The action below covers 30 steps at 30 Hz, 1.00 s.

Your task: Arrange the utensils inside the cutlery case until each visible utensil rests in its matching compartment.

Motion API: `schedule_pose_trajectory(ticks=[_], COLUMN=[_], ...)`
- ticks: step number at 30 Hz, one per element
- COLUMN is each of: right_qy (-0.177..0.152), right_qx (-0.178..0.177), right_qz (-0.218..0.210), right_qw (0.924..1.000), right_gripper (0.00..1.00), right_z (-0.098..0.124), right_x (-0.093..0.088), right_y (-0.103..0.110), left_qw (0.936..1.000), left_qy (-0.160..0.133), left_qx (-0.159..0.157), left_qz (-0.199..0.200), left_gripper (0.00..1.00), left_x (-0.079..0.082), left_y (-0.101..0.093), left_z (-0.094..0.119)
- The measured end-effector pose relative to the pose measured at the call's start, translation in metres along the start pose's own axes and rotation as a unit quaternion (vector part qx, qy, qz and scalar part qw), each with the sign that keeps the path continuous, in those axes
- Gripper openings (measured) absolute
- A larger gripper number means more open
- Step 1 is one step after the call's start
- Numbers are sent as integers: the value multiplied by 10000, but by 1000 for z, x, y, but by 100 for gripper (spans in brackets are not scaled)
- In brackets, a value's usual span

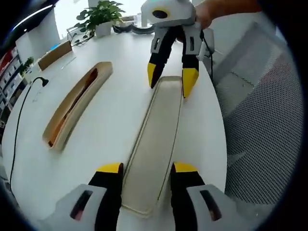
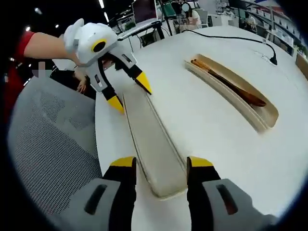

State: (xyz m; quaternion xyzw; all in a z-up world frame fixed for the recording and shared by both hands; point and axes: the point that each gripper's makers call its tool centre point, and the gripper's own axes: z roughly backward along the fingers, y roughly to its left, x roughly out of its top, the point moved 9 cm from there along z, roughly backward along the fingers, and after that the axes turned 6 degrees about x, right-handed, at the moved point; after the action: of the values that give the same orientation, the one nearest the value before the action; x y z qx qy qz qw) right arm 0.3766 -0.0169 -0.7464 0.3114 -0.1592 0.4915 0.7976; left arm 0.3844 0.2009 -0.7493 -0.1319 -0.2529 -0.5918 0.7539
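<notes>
Left gripper [image 1: 144,173]: jaws apart, straddling the near end of the lid, not clamped on it.
Right gripper [image 2: 161,166]: jaws apart around the lid's opposite end; likely the pair is set to lift it level from both ends.
Case lid [image 1: 156,139]: long, cream, lying flat near the edge of the white tabletop [image 1: 110,125].
Cutlery case [image 1: 77,106]: beside the lid, apart from it, open, with dark wooden utensils [image 2: 231,84] inside; kind unclear.
Potted plant [image 1: 98,19]: far edge.
Writing: none readable.
</notes>
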Motion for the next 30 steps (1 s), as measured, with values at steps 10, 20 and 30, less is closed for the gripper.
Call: schedule_pose_trajectory(ticks=[10, 20, 30], right_qy=[681, -171, 249], right_qx=[-560, 474, 81], right_qz=[1482, -473, 416], right_qw=[9850, 9976, 9988], right_gripper=[35, 36, 35], right_z=[-6, 2, 3], right_x=[-7, -8, -17], right_y=[13, 14, 26], left_qw=[9999, 9996, 9987], left_qy=[18, 117, 212], left_qx=[-165, -235, -399], left_qz=[27, 131, 224], left_gripper=[41, 41, 40], left_x=[-2, -1, 1], left_y=[5, 2, 3], left_z=[2, 4, 4])
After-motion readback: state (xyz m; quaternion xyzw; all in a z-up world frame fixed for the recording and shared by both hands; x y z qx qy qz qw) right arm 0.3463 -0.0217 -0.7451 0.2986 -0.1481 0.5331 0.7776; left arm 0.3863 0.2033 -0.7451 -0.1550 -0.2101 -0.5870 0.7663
